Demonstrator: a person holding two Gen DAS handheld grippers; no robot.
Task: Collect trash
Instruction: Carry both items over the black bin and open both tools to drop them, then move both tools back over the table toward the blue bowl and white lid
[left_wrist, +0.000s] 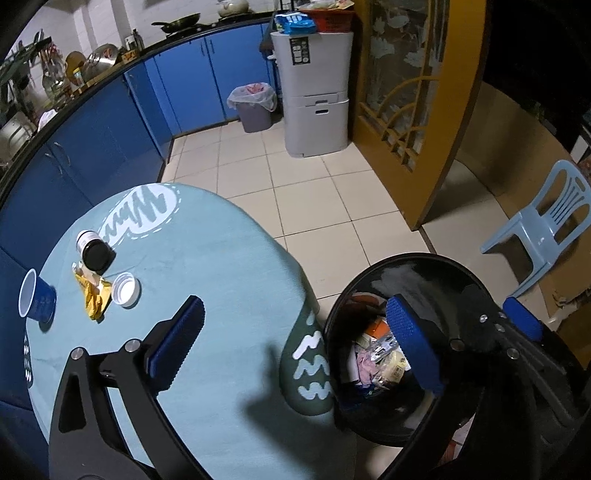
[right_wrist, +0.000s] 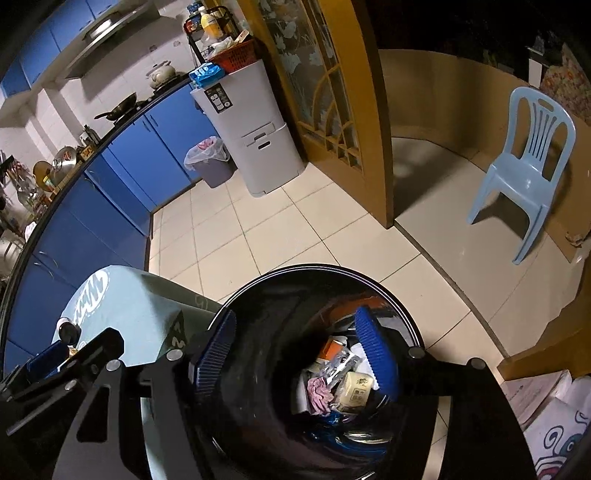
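Observation:
A black trash bin stands beside the round table, with wrappers and packets inside. On the table lie a blue paper cup on its side, a dark jar, a white lid and a yellow wrapper. My left gripper is open and empty, spanning the table edge and the bin. My right gripper is open and empty above the bin mouth. It also shows in the left wrist view.
Blue kitchen cabinets curve along the left. A grey lined bin and a grey tower unit stand at the back. A wooden door and a light blue plastic chair are to the right. The floor is tiled.

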